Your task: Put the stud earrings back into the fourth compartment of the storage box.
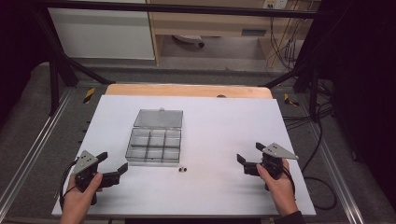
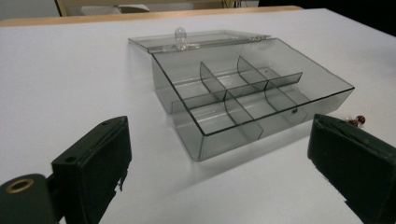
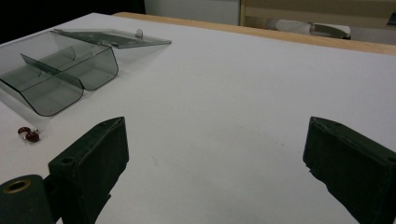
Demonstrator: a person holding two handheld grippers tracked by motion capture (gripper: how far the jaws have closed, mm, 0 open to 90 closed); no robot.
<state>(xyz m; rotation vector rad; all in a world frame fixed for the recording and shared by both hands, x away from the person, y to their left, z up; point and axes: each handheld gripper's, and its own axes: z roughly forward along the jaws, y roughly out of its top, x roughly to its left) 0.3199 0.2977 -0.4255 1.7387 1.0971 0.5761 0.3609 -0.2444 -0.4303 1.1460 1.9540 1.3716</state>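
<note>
High view: left tongs (image 1: 113, 164) and right tongs (image 1: 249, 153) hang apart, empty, at lower left and lower right. Two small beads (image 1: 182, 169) lie mid-frame below the open compartment box (image 1: 154, 145), seemingly not yet sorted into it.

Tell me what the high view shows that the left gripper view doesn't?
The high view takes in the person's hands, the left gripper and the right gripper, each with jaws apart, plus the floor and cables around the table. The left gripper view looks close along its own black jaws, so the dividers inside the clear box stand out, as does the knob on its laid-back lid. Both share the open box, the white table and the small dark red beads lying beside the box.
</note>
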